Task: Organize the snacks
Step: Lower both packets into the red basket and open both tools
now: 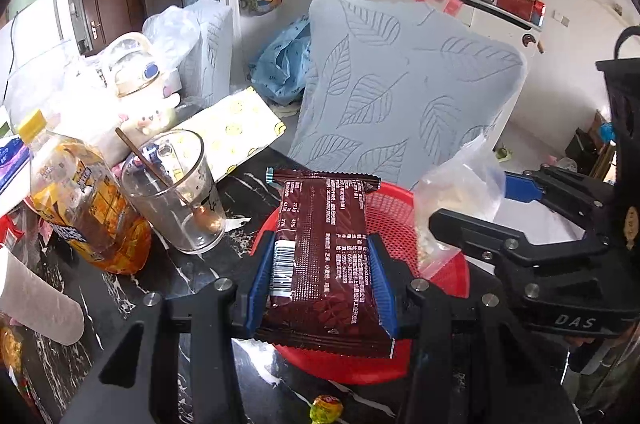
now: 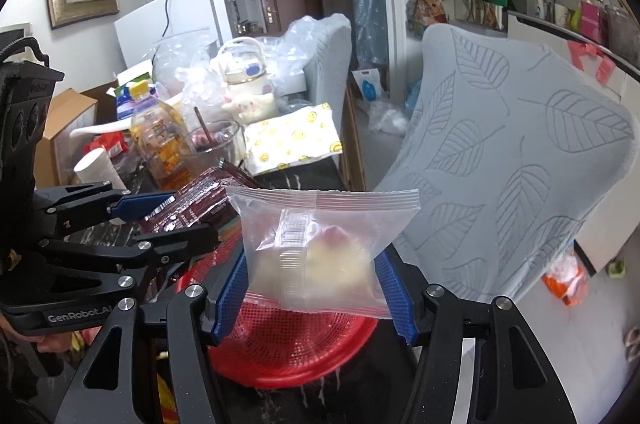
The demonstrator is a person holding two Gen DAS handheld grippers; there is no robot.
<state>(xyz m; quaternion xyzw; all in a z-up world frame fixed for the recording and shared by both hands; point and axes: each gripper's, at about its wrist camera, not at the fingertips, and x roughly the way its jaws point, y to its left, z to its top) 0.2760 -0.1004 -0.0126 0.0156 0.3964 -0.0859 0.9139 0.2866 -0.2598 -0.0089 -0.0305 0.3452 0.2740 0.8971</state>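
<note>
My left gripper is shut on a dark brown snack packet and holds it above the red mesh basket. My right gripper is shut on a clear zip bag with a pale pastry inside, also above the red basket. In the left wrist view the right gripper and its clear bag are at the right, over the basket's far side. In the right wrist view the left gripper and the brown packet are at the left.
On the dark marble table stand an orange drink bottle, a glass with a spoon, a smiley-print box and a paper roll. A wrapped candy lies near the front. A leaf-pattern chair back stands behind the basket.
</note>
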